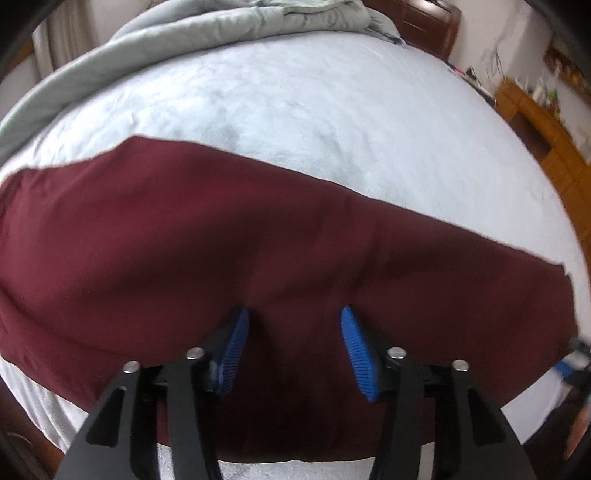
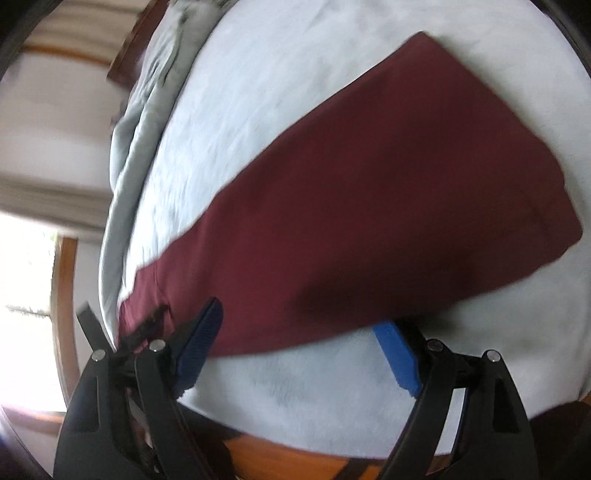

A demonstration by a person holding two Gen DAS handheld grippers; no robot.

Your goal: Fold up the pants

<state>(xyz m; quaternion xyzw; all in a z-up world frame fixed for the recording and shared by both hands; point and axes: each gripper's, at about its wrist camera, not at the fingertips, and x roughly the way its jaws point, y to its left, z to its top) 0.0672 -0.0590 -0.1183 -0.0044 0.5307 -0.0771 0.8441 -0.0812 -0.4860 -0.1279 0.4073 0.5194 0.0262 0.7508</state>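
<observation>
Dark red pants (image 1: 258, 240) lie flat on the pale bed (image 1: 295, 92) as one long folded band, running from left to right in the left wrist view. My left gripper (image 1: 293, 314) points down over the near middle of the band. Its blue pads (image 1: 232, 350) stand apart and the cloth under them is smooth, with nothing pinched. In the right wrist view the pants (image 2: 388, 184) stretch away to the upper right. My right gripper (image 2: 299, 315) is open wide at their near long edge, one pad over the cloth and the other pad (image 2: 399, 358) over bare bed.
A grey quilt (image 1: 184, 22) is bunched along the far side of the bed, also seen as the quilt (image 2: 125, 147). Wooden furniture (image 1: 535, 122) stands at the right. The wooden bed frame (image 2: 295, 454) runs below the right gripper, and a bright window (image 2: 26, 295) is at left.
</observation>
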